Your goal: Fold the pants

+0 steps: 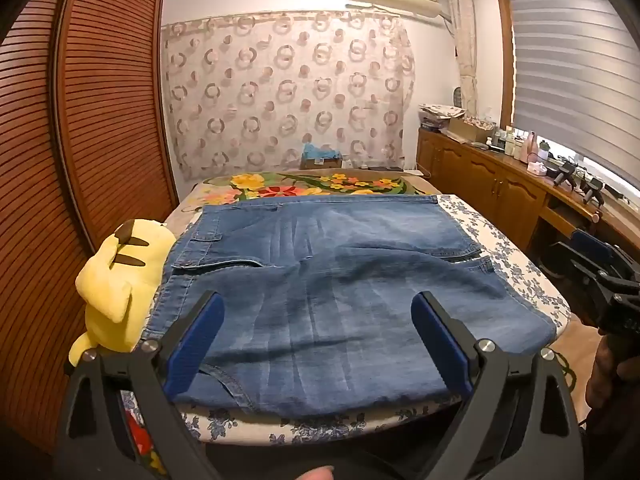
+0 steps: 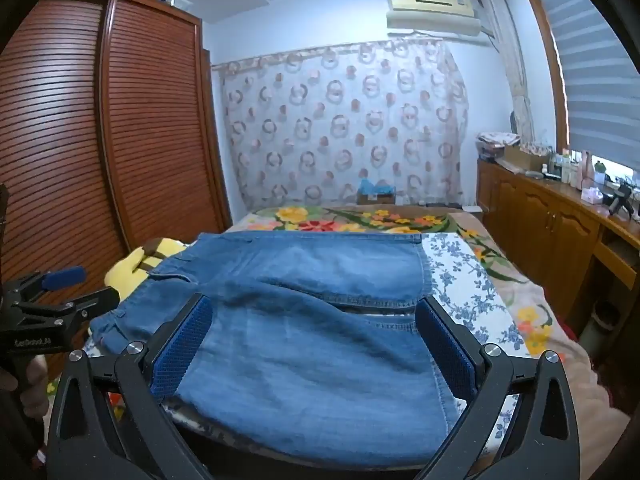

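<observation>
Both grippers wide open, nothing clamped.

Left gripper [image 1: 316, 328]: blue-padded fingers [image 1: 192, 344] spread far apart, tilted downward, nothing between the pads. Seen from the right wrist view, it sits at the left edge, gripped from below by a hand [image 2: 28, 380]. Right gripper [image 2: 314, 344]: fingers [image 2: 180, 348] equally splayed, angled down, pads touching nothing. From the left wrist view it shows at the far right edge, with a hand [image 1: 612, 376] around its handle. A fingertip [image 1: 316, 473] shows at the bottom edge.
</observation>
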`<action>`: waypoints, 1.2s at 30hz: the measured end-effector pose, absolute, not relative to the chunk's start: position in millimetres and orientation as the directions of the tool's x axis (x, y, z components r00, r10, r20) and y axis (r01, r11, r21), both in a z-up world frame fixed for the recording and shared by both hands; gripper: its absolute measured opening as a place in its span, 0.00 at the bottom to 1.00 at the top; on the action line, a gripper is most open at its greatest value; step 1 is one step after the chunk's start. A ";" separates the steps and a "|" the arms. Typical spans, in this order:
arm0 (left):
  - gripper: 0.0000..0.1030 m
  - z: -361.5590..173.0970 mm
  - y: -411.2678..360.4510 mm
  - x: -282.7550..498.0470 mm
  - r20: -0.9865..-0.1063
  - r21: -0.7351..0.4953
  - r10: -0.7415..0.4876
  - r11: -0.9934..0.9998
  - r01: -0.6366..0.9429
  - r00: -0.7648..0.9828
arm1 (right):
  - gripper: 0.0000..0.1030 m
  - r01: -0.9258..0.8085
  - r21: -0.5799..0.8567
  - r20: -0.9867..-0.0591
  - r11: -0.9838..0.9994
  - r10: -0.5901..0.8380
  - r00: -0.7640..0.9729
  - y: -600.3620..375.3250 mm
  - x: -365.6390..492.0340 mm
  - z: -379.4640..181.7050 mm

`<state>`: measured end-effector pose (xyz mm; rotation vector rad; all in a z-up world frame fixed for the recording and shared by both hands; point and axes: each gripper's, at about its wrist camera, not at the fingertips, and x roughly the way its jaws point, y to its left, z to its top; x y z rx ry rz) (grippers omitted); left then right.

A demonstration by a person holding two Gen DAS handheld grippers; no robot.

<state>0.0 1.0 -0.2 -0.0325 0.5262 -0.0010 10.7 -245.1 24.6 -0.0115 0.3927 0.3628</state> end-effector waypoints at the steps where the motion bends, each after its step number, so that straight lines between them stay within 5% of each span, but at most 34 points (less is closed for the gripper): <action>1: 0.93 -0.2 1.3 0.1 -0.502 -0.031 -0.010 0.999 -0.006 0.865 | 1.00 -0.348 0.057 -0.375 0.936 0.343 0.861 -244.9 10.7 24.6; 36: 0.93 -2.4 1.7 0.4 -0.499 -0.024 -0.003 1.000 -0.011 0.867 | 1.00 -0.343 0.060 -0.369 0.937 0.341 0.865 -241.4 7.9 24.7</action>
